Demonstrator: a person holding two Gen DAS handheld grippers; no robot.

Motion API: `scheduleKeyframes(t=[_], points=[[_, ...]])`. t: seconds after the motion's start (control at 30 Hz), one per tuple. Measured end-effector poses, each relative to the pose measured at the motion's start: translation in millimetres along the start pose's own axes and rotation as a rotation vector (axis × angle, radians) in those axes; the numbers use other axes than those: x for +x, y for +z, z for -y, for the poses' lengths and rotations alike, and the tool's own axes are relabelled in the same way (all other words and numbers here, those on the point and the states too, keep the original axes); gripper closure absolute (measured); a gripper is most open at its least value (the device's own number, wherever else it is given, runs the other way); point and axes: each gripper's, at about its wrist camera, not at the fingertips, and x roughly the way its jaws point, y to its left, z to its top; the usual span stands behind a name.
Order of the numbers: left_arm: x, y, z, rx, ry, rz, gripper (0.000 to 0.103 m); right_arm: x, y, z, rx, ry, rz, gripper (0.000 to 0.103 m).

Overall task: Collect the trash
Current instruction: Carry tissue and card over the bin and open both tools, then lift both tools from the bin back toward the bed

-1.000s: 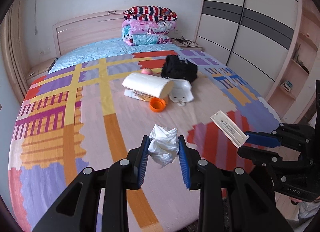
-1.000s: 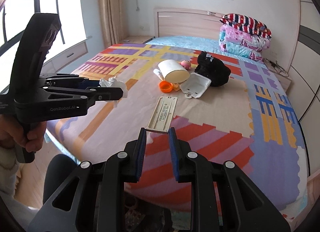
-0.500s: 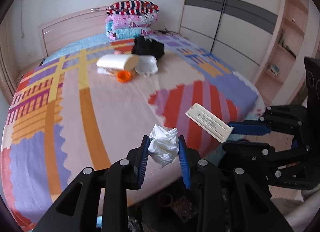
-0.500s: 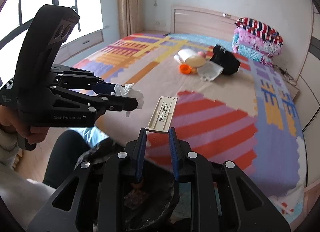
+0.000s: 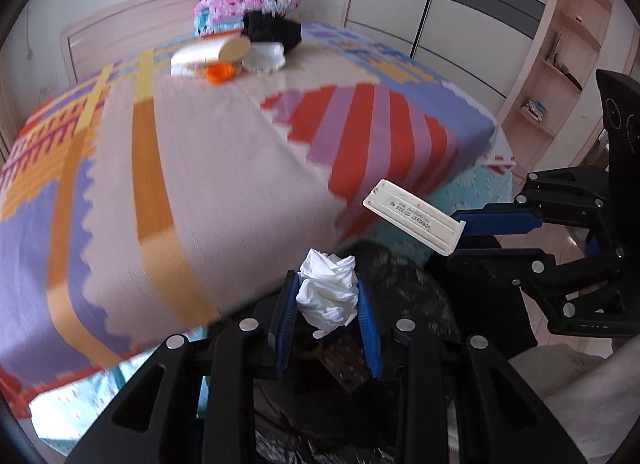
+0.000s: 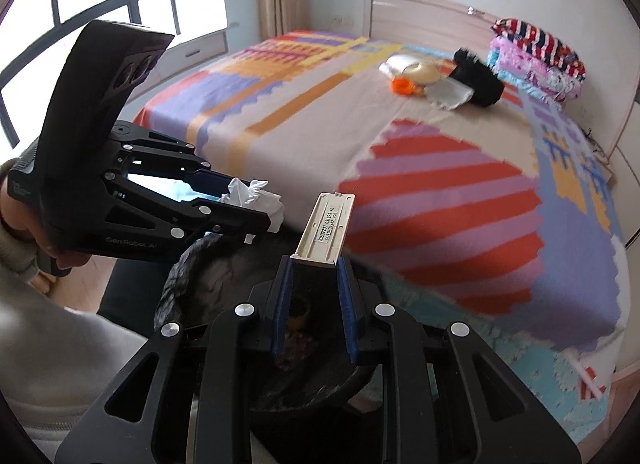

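My left gripper is shut on a crumpled white tissue and holds it over the dark mouth of a black trash bag beside the bed. My right gripper is shut on a flat cream plastic strip with printed text, also above the black bag. Each gripper shows in the other's view: the right one with the strip, the left one with the tissue.
The bed has a colourful patchwork cover. Far across it lie a white roll, an orange cap, a white plastic container and a black bag. A wardrobe and shelves stand to the right.
Both grippers have drawn back off the bed edge and lowered, still holding the tissue and the strip. The black trash bag has come into view under them.
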Motion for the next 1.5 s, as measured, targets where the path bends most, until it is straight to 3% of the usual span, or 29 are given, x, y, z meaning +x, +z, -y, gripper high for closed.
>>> scheduleKeyframes(t=[0.47, 0.73, 0.8, 0.87, 0.9, 0.97, 1.5], points=[[35.7, -43.2, -4.9, -0.070, -0.038, -0.121, 0.075, 42.2, -37.5, -2.4, 0.053, 0.045, -0.146, 0.080], [55.3, -52.0, -1.4, -0.083, -0.047, -0.175, 0.075, 71.5, -46.6, -2.0, 0.087, 0.058, -0.222, 0.080], [57.0, -51.3, -1.5, -0.088, -0.044, -0.179, 0.073, 72.2, -48.1, -1.3, 0.089, 0.062, -0.227, 0.075], [58.3, -50.8, -3.9, -0.104, -0.041, -0.185, 0.073, 72.4, -48.7, 1.1, 0.099, 0.058, -0.226, 0.059], [58.9, -50.7, -5.5, -0.110, -0.037, -0.188, 0.064, 71.4, -48.9, 2.5, 0.104, 0.057, -0.219, 0.056], [57.1, -51.2, -8.4, -0.113, -0.025, -0.183, 0.054, 67.6, -47.7, 4.4, 0.108, 0.059, -0.211, 0.056], [26.6, -35.8, -8.6, -0.080, -0.013, -0.108, 0.054, 44.7, -28.5, 7.3, 0.090, 0.028, -0.135, 0.056]])
